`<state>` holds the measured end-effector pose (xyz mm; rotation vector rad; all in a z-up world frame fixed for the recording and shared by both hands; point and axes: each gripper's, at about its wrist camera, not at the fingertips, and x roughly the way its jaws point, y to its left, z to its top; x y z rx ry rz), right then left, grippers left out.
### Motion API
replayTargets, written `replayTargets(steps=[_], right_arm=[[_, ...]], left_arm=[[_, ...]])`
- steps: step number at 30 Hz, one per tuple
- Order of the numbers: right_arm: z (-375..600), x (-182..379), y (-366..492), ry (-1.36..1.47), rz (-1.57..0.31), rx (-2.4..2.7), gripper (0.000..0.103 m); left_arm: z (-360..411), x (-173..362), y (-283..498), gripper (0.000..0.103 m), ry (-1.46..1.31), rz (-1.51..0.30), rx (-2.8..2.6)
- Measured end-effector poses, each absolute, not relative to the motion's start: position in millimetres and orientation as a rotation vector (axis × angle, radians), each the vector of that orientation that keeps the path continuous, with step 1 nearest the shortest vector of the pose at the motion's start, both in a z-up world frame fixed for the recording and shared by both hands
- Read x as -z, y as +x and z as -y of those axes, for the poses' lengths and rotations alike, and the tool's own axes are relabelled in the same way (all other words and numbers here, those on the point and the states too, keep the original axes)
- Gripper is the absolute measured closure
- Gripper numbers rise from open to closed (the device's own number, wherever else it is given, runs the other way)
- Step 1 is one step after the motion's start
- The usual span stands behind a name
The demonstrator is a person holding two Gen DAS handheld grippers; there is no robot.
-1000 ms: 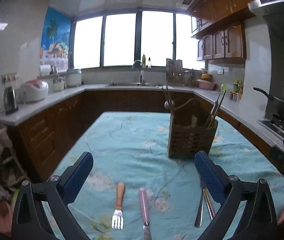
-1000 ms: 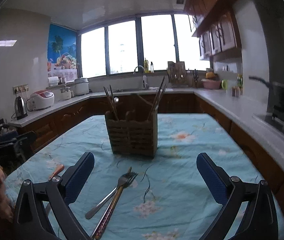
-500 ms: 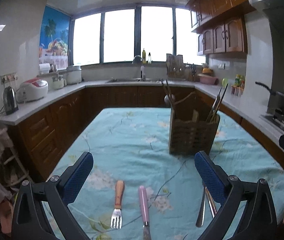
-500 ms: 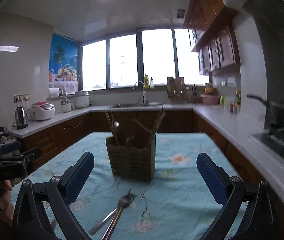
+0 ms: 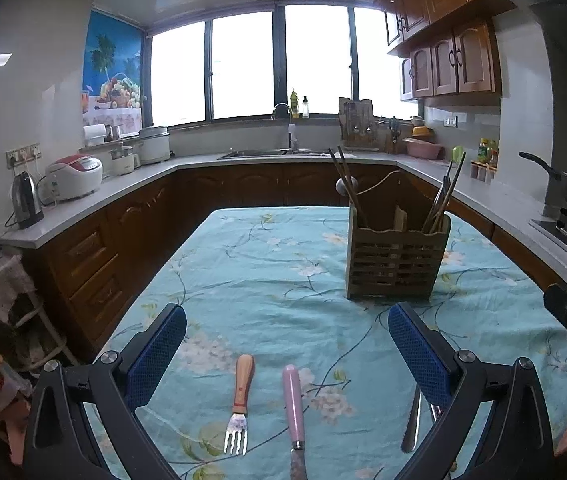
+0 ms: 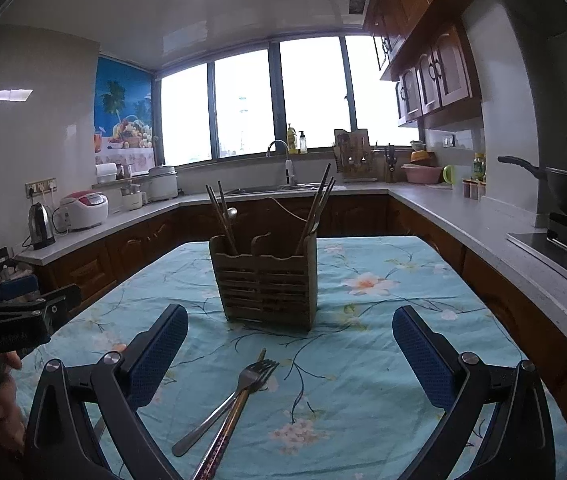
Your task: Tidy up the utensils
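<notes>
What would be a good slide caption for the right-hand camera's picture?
Open right gripper over a metal fork and chopsticks on the floral tablecloth, facing the wooden utensil holder.

Teal floral tablecloth (image 5: 267,280), pink-handled knife (image 5: 294,396)

- Utensil holder (image 6: 267,280): slatted wood, matt.
- Small fork (image 5: 239,404): wood handle, shiny metal tines.
- Knife (image 5: 294,400): glossy pink handle, prob. plastic.
- Steel fork (image 6: 239,392): polished metal.
- Tablecloth (image 5: 267,272): floral cloth, matt, creased.
- Pads (image 6: 423,360): blue, textured.
</notes>
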<state>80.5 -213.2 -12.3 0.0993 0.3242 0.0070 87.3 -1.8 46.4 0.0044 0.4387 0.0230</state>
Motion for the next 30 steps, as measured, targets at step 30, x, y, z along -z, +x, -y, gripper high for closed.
replayTargets(steps=[30], right_arm=[[206, 5, 92, 0.091, -0.313, -0.022, 0.000]], left_arm=[[-2, -38, 90, 0.001, -0.005, -0.424, -0.020]])
